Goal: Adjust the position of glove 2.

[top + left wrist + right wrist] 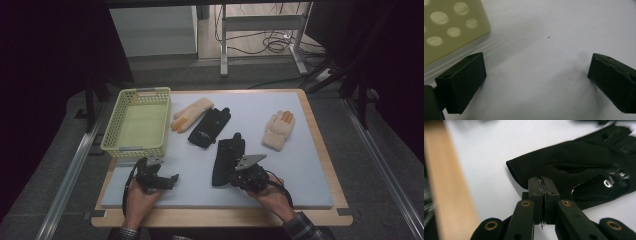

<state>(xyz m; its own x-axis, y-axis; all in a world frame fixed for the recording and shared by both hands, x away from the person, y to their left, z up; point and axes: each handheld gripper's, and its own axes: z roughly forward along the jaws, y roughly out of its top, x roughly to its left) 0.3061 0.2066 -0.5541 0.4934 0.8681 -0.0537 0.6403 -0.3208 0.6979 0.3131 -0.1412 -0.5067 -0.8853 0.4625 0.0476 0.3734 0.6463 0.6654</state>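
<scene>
The right gripper (543, 182) has its two black jaws pressed together on the cuff edge of the near black fabric glove (584, 167), pinching a thin fold of cloth between them. That is a good place to grab, I think, because the cuff is a loose rim that is easy to catch, and the rest of the glove can hang or slide along after it. This near black glove (227, 157) lies flat on the pale blue mat (300, 165), to the right of the light green plastic basket with holes (137, 122) and nearer the person than it. The basket sits at the mat's left edge with nothing in it, so it looks like the place where the gloves should go. The left gripper (159, 177) rests just in front of the basket, with its jaws spread wide and nothing between them, only bare mat. It seems to wait there, close to the basket, out of the way. A second black glove (209, 127) and a fuzzy cream glove with orange fingertips (190, 114) lie side by side just right of the basket. Another cream fuzzy glove (279, 130) lies well apart, far to the basket's right.
</scene>
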